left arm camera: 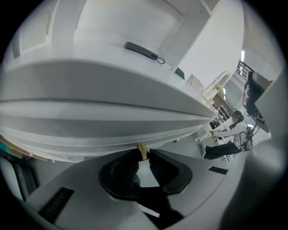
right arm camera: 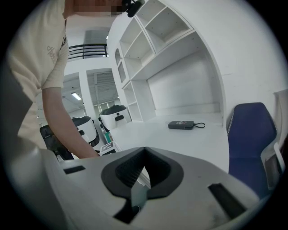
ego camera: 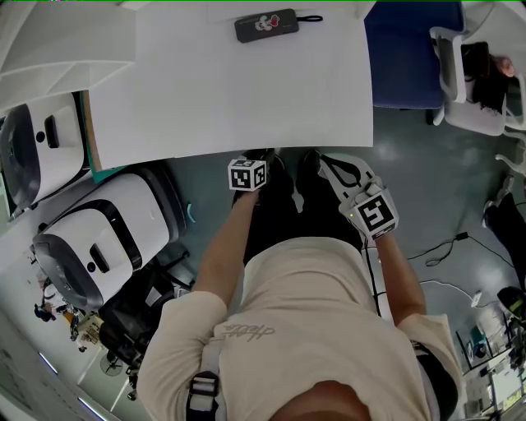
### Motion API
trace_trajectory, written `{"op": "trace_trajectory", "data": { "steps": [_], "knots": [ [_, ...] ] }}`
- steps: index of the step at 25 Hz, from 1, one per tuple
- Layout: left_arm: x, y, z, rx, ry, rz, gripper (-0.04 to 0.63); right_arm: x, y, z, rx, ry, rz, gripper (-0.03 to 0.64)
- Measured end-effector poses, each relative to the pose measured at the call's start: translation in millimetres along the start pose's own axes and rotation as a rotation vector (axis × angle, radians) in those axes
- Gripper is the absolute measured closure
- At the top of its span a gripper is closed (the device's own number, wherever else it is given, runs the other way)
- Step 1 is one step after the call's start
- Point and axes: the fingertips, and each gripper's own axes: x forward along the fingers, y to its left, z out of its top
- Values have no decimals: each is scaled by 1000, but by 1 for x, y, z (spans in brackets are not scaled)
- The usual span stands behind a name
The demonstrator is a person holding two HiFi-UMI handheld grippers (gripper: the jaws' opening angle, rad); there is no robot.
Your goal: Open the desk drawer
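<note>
— Under the front rim of the desk (ego camera: 246, 82), where is the drawer to be found?

— The drawer (left arm camera: 99, 134) is taken to be the pale band just beneath the desktop in the left gripper view. It appears shut and flush. From the head view it is hidden by the desktop.

— How is it being held?

— A small tan tab (left arm camera: 141, 147) juts from its lower edge. The left gripper (left arm camera: 144, 156) is closed on that tab, which is pinched between the tips of its ribbed pads. The right gripper (right arm camera: 143, 158) is held back beside the body, its jaws pressed together with nothing between them.

— How is the drawer expected to handle?

— A stiff, smooth board front is judged likely, with nothing to grasp but the tab. The tab looks hard and narrow, so it could slip out of a shallow pinch. It is best taken deeper in the pads. A light to middling weight is assumed. A straight, level pull toward the body should suit it, since a slanted pull could jam it or strip the tab from the jaws.

— What can be counted?

— One desk, one drawer and one tab are made out. One dark case (ego camera: 265, 25) lies at the far side of the desktop. One blue chair (ego camera: 407, 53) is seen to the right of the desk. Two white domed machines (ego camera: 103, 238) are parked at the left. Two grippers are in use.
</note>
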Motion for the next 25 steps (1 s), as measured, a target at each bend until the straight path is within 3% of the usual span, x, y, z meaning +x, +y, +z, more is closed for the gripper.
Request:
{"op": "trace_trajectory", "data": {
  "steps": [11,25],
  "knots": [
    [-2,0,-1,38,-5,-5,518,-4,11,-15,18,19,12,618],
    [-5,-1,-10,15,-24,-25,520,-11,35,-33,15,42,15,618]
  ]
}}
